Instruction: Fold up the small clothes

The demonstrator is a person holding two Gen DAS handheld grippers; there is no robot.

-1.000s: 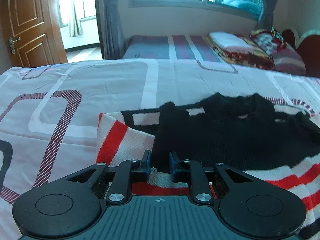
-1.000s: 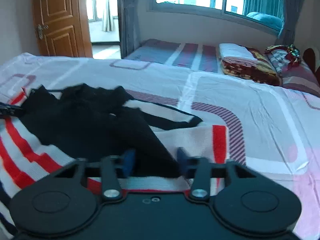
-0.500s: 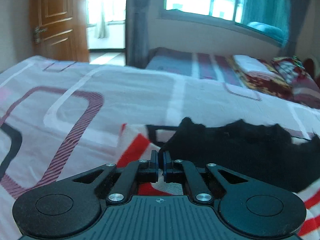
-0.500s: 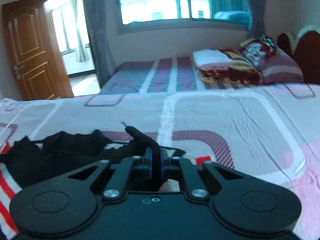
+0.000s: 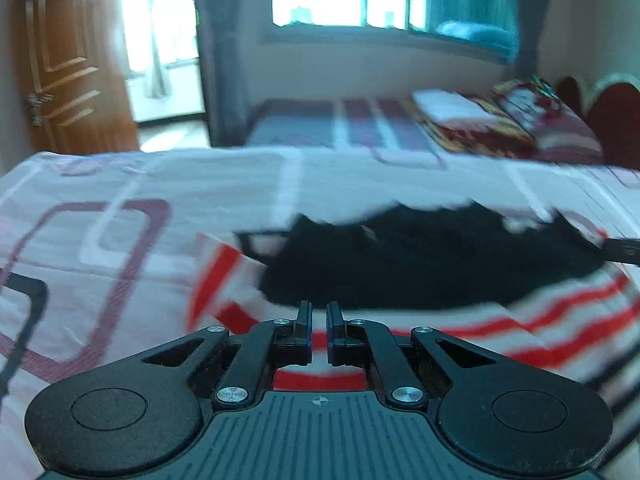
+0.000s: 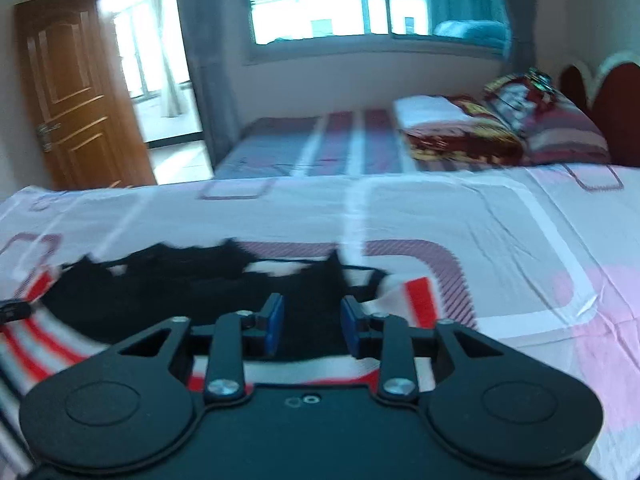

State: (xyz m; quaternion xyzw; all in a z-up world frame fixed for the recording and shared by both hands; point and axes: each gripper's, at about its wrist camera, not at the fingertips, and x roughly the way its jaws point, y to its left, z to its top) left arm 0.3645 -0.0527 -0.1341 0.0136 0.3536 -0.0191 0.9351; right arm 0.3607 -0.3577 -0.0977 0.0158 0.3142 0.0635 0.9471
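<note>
Patterned bedsheet (image 6: pixel 460 216), striped sweater (image 5: pixel 440 264) lying crosswise, left claw (image 5: pixel 319 320) slightly parted, right claw (image 6: pixel 312 320) spread.

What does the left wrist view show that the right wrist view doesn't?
Only the left wrist view: the left gripper, jaws slightly apart with nothing between them, and the garment's left edge with its broad red stripe.

Only the right wrist view: the right gripper, jaws wide apart over black cloth, and the garment's right edge near the pink part of the sheet.

Both: the black and striped garment on the sheet, the door, the window and the far bed.
</note>
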